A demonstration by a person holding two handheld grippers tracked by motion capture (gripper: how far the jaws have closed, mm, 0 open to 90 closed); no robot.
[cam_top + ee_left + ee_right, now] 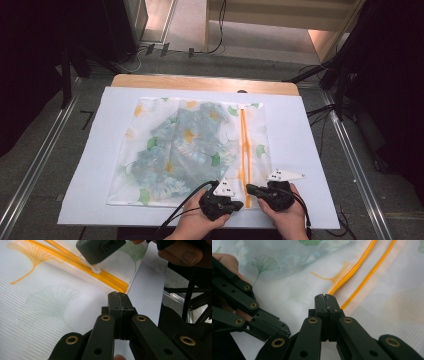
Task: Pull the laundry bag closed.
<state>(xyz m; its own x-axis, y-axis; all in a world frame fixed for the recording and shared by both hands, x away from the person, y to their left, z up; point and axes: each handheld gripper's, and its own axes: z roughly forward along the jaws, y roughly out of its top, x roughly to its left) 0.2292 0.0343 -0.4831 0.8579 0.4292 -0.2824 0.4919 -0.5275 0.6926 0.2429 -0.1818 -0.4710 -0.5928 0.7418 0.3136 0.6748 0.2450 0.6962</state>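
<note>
The see-through mesh bag [190,150] with its orange zipper [244,145] lies flat just ahead of the left gripper [239,205] and right gripper [248,188], both with jaws pressed together

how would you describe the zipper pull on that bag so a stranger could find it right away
On the white board lies a see-through mesh bag with leaf prints. Follow its orange zipper toward the near edge: the small white pull sits there, pale against orange.
</note>
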